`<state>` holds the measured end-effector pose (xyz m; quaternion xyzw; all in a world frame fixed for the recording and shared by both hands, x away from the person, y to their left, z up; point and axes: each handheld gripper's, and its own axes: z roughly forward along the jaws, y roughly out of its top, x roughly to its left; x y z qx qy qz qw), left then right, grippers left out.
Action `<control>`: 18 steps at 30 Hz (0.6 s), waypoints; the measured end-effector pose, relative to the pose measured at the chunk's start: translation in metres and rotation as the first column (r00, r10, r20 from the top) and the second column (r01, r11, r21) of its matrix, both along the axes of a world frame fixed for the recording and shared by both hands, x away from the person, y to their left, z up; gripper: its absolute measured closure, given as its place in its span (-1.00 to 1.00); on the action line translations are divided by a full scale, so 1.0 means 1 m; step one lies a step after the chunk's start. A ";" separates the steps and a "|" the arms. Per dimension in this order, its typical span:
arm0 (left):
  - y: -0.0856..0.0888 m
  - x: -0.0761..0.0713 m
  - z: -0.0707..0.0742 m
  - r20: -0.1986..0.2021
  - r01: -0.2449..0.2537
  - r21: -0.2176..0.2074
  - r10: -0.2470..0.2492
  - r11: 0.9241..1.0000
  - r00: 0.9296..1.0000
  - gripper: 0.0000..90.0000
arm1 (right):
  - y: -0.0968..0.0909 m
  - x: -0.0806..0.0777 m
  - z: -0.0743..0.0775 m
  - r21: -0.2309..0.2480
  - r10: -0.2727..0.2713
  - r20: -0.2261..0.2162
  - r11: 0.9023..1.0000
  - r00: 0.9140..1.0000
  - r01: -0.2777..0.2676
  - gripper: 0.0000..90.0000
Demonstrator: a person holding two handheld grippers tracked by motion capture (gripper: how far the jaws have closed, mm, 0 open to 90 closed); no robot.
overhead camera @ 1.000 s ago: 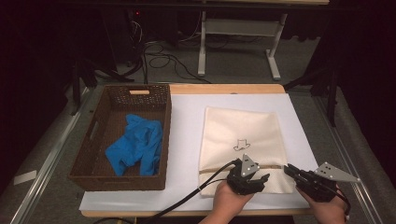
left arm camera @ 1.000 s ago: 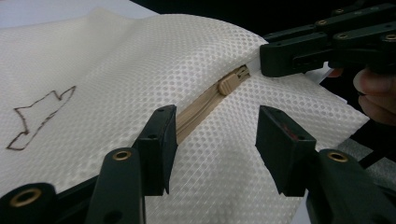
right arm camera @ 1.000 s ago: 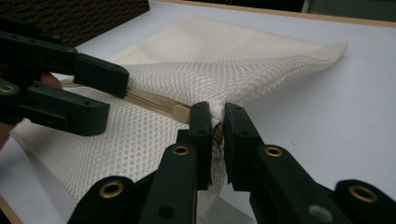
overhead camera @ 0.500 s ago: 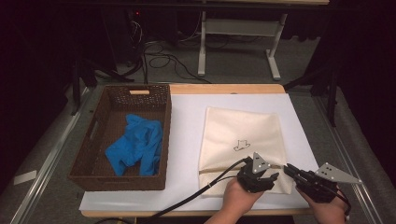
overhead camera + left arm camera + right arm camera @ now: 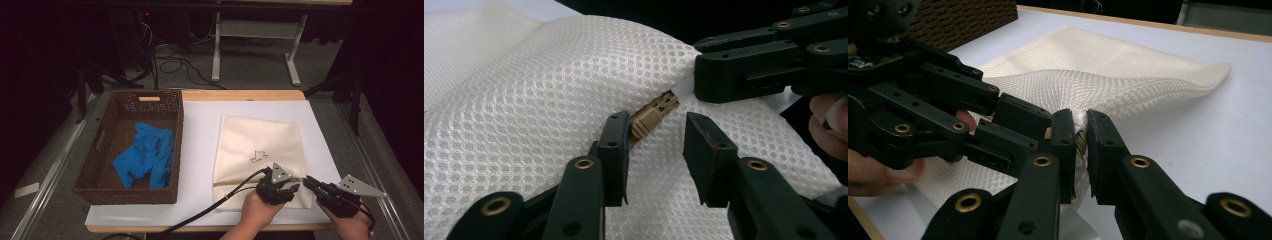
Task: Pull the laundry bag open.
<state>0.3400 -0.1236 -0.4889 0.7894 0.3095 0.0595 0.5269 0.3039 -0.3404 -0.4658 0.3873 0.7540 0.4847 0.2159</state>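
My right gripper (image 5: 1082,150) clamped the near corner of the mesh laundry bag (image 5: 260,145) lying on the desk (image 5: 200,150), anchoring it while my left gripper (image 5: 656,147), jaws just narrowing but not gripping, straddled the zipper pull (image 5: 651,114).

A table (image 5: 200,125) is seen from above. On its left part a basket (image 5: 95,175) is placed, and a cloth (image 5: 145,157) lies in it. To the right of the basket, apart from it, a mesh bag (image 5: 257,145) is spread on the table. At the bag's near edge the left gripper (image 5: 282,186) is positioned, with the right gripper (image 5: 306,181) just to its right. A zipper pull (image 5: 654,112) lies between the left gripper's jaws.
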 end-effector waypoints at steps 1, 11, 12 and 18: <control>0.000 0.000 0.000 0.001 0.002 0.003 -0.002 1.000 1.000 0.43 | 0.000 0.000 0.000 0.000 -0.002 -0.002 1.000 1.000 0.002 0.87; 0.002 -0.003 0.001 0.006 0.013 -0.022 -0.013 1.000 1.000 0.63 | 0.000 0.000 -0.001 -0.006 -0.007 -0.001 1.000 1.000 0.007 0.87; 0.002 -0.003 0.001 0.005 0.015 -0.021 -0.014 1.000 1.000 0.65 | 0.000 0.001 -0.001 -0.006 -0.007 0.000 1.000 1.000 0.007 0.87; 0.001 -0.004 0.000 0.017 0.014 -0.016 -0.013 1.000 1.000 0.75 | 0.000 0.001 -0.001 -0.006 -0.008 0.001 1.000 1.000 0.008 0.87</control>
